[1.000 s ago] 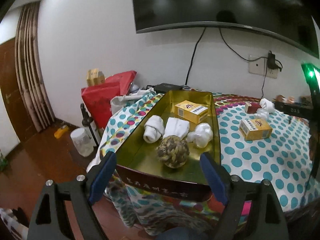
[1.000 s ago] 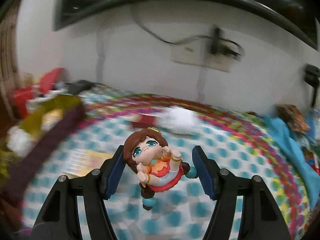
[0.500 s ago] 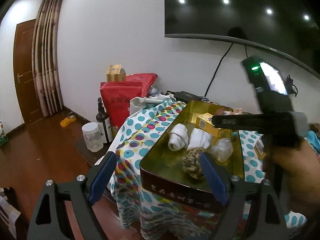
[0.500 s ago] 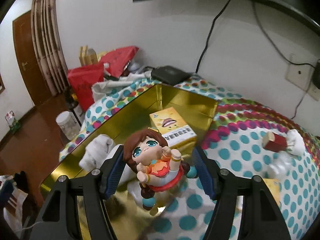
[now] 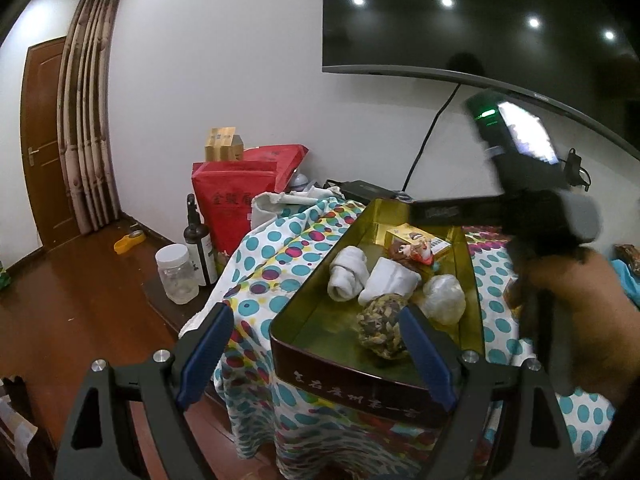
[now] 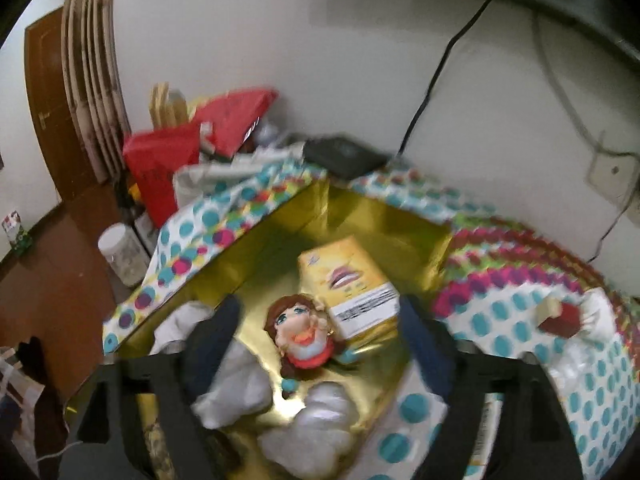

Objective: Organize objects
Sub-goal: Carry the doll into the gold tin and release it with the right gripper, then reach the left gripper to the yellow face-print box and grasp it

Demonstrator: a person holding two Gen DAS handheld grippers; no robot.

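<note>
brown-haired doll [image 6: 303,330] in orange lies in gold tin [image 6: 360,216]; both tongs [image 6: 320,344] [image 5: 316,354] released.

The left wrist view looked from low, off the near short end of the gold tin [image 5: 320,312], along its length toward the wall and the television [image 5: 460,16], with the floor and door [image 5: 44,140] off to its left. The right wrist view sat close above the same tin [image 6: 360,216], tilted down into it and blurred, facing the same wall. Both views shared the tin's inside, the yellow box [image 5: 416,240] [image 6: 352,284], the doll [image 5: 412,250] [image 6: 300,332] and the red bag [image 5: 236,196] [image 6: 168,168].
</note>
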